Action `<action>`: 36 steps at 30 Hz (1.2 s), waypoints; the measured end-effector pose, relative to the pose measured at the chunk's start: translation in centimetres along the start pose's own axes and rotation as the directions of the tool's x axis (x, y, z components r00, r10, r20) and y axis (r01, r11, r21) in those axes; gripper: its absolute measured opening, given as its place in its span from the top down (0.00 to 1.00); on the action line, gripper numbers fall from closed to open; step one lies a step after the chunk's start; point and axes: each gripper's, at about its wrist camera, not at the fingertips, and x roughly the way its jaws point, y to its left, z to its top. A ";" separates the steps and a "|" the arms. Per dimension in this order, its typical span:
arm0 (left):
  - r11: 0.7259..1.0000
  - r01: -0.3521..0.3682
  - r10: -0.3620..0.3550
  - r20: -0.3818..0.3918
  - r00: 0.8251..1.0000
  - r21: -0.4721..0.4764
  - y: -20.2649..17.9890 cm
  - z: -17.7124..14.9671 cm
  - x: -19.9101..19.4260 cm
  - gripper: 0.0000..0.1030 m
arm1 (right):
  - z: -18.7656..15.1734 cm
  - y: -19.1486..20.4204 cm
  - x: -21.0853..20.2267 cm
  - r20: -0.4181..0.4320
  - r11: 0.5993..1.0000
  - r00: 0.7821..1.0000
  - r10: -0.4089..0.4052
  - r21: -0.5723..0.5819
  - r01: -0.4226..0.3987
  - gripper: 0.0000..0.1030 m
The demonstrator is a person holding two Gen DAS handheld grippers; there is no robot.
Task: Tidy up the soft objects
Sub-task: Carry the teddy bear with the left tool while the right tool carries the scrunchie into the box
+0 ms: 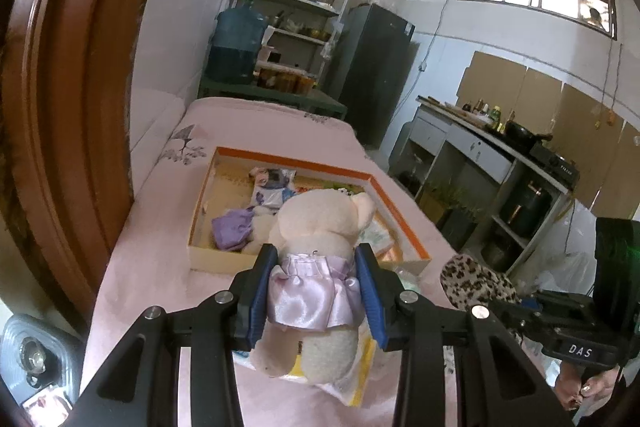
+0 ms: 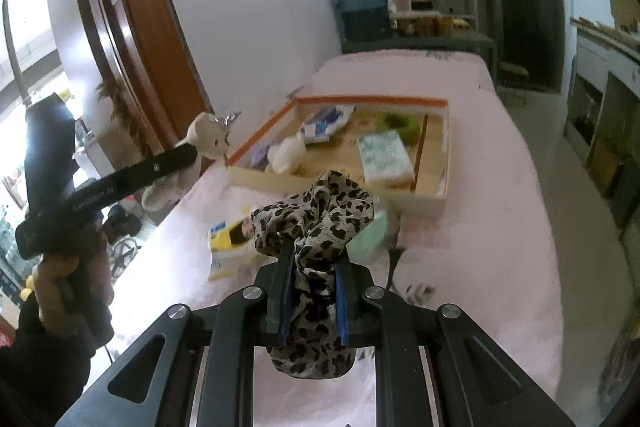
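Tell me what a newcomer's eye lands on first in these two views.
First, the plush bear in a lilac satin skirt, clamped at the waist in the left gripper above the pink cloth. Next, the leopard-print fabric bunched in the right gripper. Behind both lies the orange-rimmed box, already holding soft items.

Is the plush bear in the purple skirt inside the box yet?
Out. The plush bear is held in the left gripper, short of the box.

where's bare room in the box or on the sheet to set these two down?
Box: bare floor between the patterned pad and the white plush; the left side is crowded with cloths and packets. Pink sheet: clear right of the box and beyond it. Cluttered just before the box: yellow packet, mint pack.
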 end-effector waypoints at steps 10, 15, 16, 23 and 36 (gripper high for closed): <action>1.000 0.025 -0.025 0.029 0.999 -0.006 -1.1 1.6 0.6 0.61 | 3.5 0.2 0.1 0.064 0.999 0.998 -0.003 -0.035 0.005 0.83; 0.999 0.034 -0.034 0.041 0.999 -0.009 -1.3 2.4 1.2 0.61 | 4.6 -0.2 0.8 0.078 0.999 0.997 -0.001 -0.033 0.004 0.83; 0.999 0.035 -0.035 0.042 0.999 -0.010 -1.3 2.5 1.3 0.61 | 4.9 -0.2 0.9 0.080 0.999 0.997 0.000 -0.032 0.002 0.83; 0.999 0.042 -0.042 0.051 0.998 -0.011 -1.4 3.4 2.2 0.61 | 6.2 -0.5 1.9 0.091 0.999 0.996 0.000 -0.037 0.003 0.83; 0.999 0.040 -0.039 0.081 0.996 -0.012 -1.4 5.9 4.5 0.61 | 8.4 -1.6 4.6 0.100 1.000 0.995 0.005 -0.022 -0.002 0.83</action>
